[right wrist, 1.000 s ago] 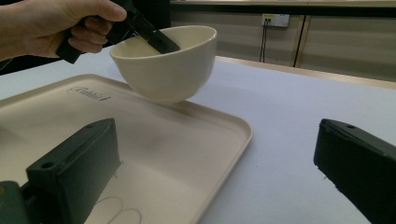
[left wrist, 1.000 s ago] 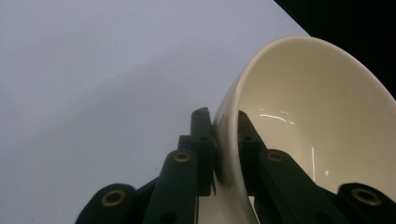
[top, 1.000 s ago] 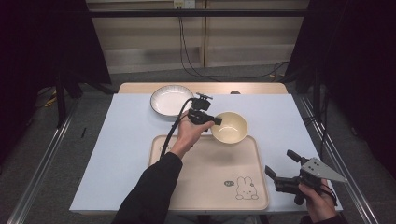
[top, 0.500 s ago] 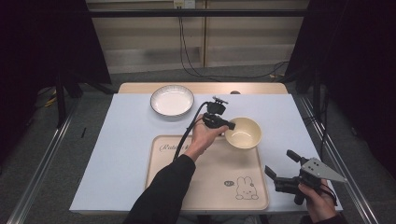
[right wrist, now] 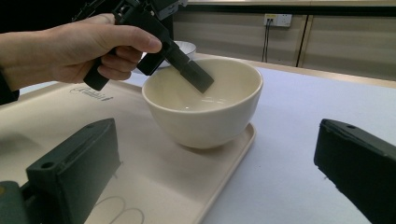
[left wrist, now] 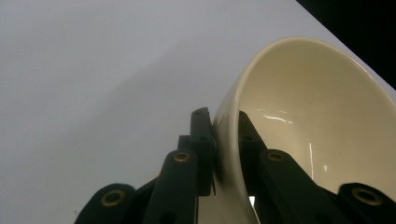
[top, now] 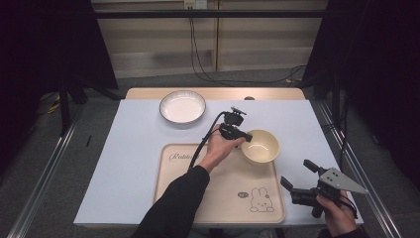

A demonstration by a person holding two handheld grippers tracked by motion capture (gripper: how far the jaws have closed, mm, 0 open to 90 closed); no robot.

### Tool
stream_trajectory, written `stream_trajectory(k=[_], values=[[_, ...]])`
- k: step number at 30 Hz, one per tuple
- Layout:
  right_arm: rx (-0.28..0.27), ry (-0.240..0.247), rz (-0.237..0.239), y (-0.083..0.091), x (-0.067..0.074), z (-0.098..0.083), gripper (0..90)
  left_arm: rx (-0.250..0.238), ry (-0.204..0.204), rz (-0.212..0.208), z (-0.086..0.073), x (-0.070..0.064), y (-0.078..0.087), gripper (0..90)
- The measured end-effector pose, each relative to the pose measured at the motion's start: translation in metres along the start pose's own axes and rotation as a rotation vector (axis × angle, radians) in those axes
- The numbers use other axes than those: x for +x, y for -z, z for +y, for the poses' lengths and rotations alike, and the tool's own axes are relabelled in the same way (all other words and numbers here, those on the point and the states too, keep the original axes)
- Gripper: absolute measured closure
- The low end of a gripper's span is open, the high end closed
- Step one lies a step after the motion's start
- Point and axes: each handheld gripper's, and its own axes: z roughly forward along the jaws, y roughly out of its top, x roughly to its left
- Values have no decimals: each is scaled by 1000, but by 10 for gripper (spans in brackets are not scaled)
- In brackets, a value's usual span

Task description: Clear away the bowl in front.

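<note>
A cream bowl (top: 261, 146) rests on the far right corner of the beige tray (top: 218, 198). My left gripper (top: 246, 138) is shut on the bowl's near-left rim, one jaw inside and one outside, as the left gripper view shows around the bowl (left wrist: 317, 126). In the right gripper view the bowl (right wrist: 205, 105) stands upright on the tray (right wrist: 154, 182), with the left gripper (right wrist: 198, 77) pinching its rim. My right gripper (top: 299, 176) hangs open near the table's front right corner, off the tray, with nothing between its jaws.
A white plate (top: 182, 106) lies at the back of the pale blue table cover (top: 124, 148). The tray bears a rabbit drawing (top: 260, 201) near its front right. Dark curtains and metal rails flank the table.
My left gripper has carried the bowl to the right and toward me, bringing it down onto the tray's far right corner. The right gripper has stayed still.
</note>
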Motion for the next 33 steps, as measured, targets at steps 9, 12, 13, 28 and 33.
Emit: stream_trajectory(k=[9,12,13,28,33], values=[[1,6,1,0,0,0,0,-14,8,-9,-5,3,-7,819],[-1,-1,0,0,0,0,0,-22,7,-5,-5,2,-7,819],[-1,2,-2,0,0,0,0,-17,10,-3,-5,3,-7,819],[-1,6,3,0,0,0,0,-70,-30,3,-9,2,-11,817],[-3,12,7,0,0,0,0,-89,-49,9,-10,1,-11,814]])
